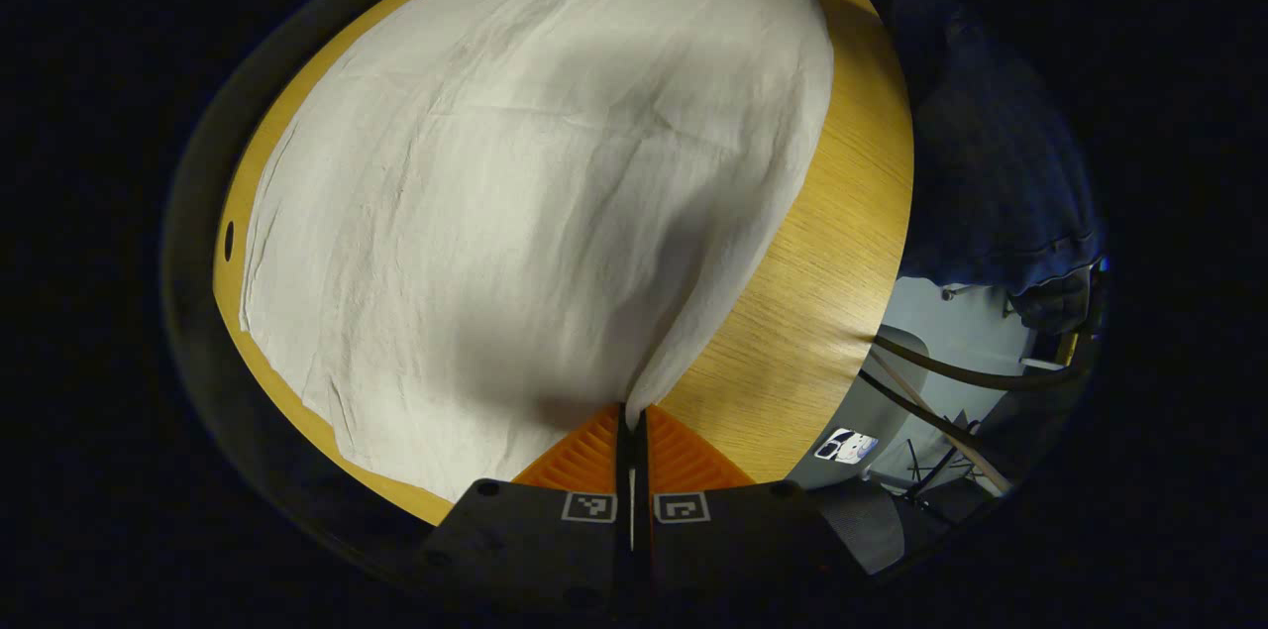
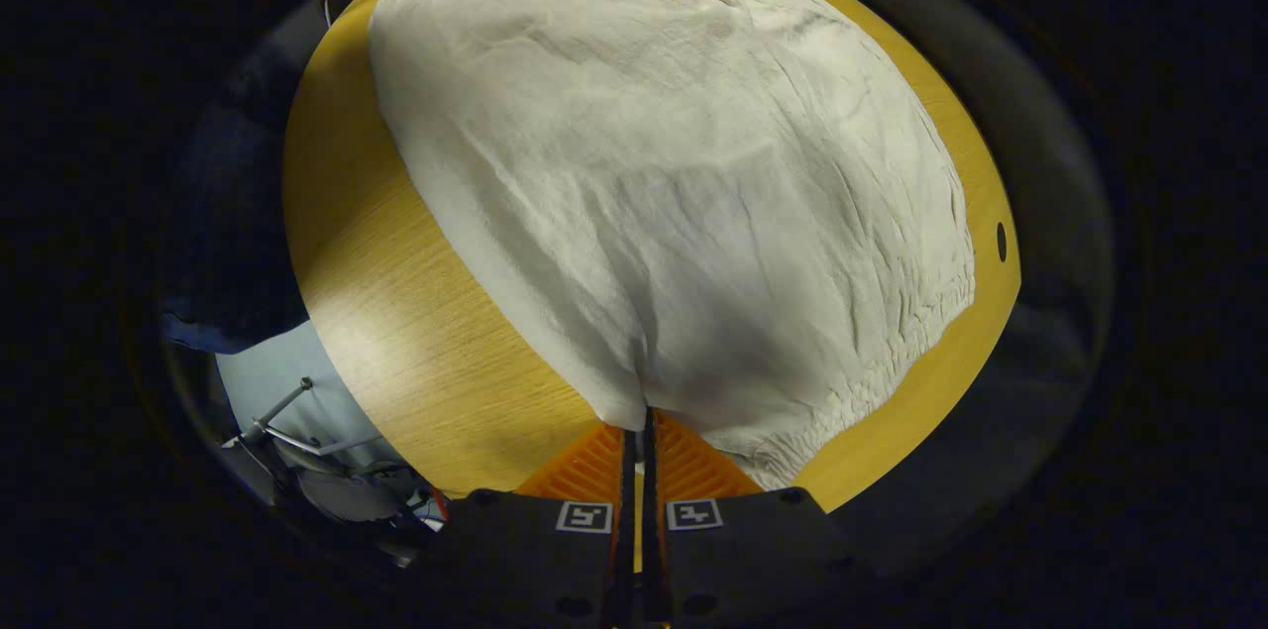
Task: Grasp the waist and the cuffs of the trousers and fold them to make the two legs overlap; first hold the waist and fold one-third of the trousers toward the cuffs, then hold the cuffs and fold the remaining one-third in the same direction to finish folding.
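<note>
Pale cream trousers [image 1: 515, 173] lie spread over a wooden table [image 1: 822, 243]. In the left gripper view my left gripper [image 1: 633, 408] is shut on a lifted corner of the cloth at the cuff end, which rises off the table into its fingers. In the right gripper view the trousers [image 2: 674, 163] stretch away from my right gripper [image 2: 641, 416], which is shut on the near corner of the elastic, gathered waist [image 2: 852, 391]. Far off in each view, the other gripper's tip shows at the cloth's opposite end.
The table edge runs close on the person's side [image 2: 327, 243], where a dark blue sleeve [image 1: 991, 154] hangs over it. A chair base [image 2: 297, 431] and pale floor lie below. A small hole [image 2: 1002, 241] sits in the tabletop near the far edge.
</note>
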